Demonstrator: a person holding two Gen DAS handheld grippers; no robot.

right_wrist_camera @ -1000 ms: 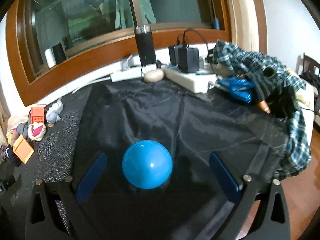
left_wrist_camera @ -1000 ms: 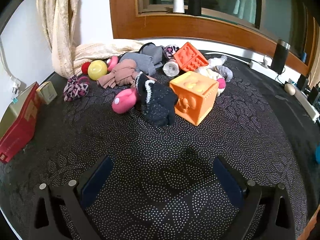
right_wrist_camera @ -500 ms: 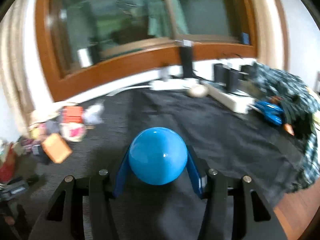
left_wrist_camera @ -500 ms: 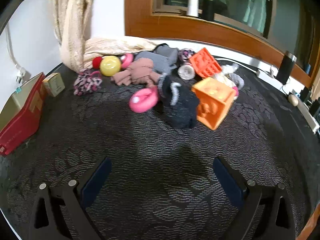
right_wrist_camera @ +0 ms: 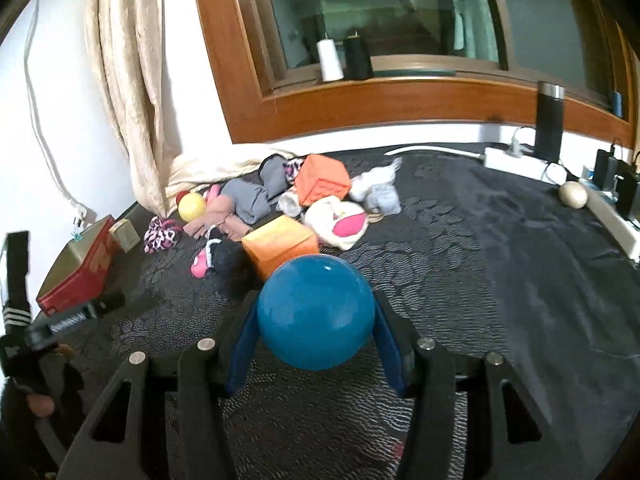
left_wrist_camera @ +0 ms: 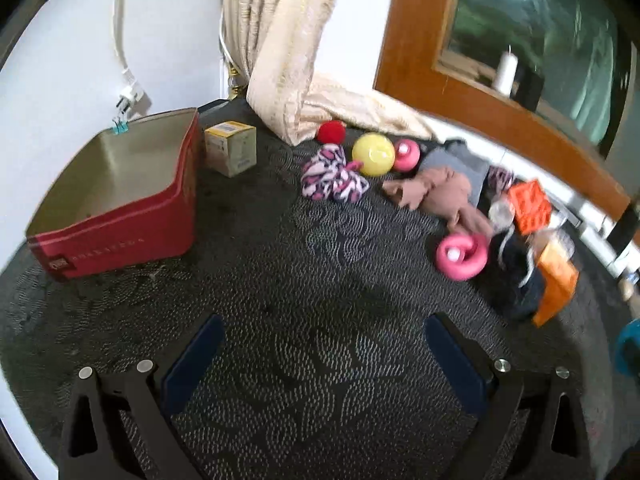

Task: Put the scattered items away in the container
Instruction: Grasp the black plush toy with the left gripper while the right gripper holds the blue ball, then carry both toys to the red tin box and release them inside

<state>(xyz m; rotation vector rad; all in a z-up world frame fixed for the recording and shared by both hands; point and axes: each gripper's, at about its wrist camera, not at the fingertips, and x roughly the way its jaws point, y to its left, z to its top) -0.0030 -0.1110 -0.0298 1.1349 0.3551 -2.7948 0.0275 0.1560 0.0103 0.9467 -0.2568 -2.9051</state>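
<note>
Right tongs [right_wrist_camera: 316,344]: clamped on the glossy blue ball [right_wrist_camera: 316,312] (held above the dark patterned worktop [right_wrist_camera: 460,272]).
Left tongs [left_wrist_camera: 320,356]: spread wide, nothing held.

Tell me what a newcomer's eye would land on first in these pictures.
First, the glossy blue ball, gripped in the right gripper close to that camera. Next, the jumble of toys and socks heaped below the window, where the orange cube and yellow ball stand out on the dark patterned cloth. Then the open red box at far left, near the wall, with the left gripper open over bare cloth.
</note>
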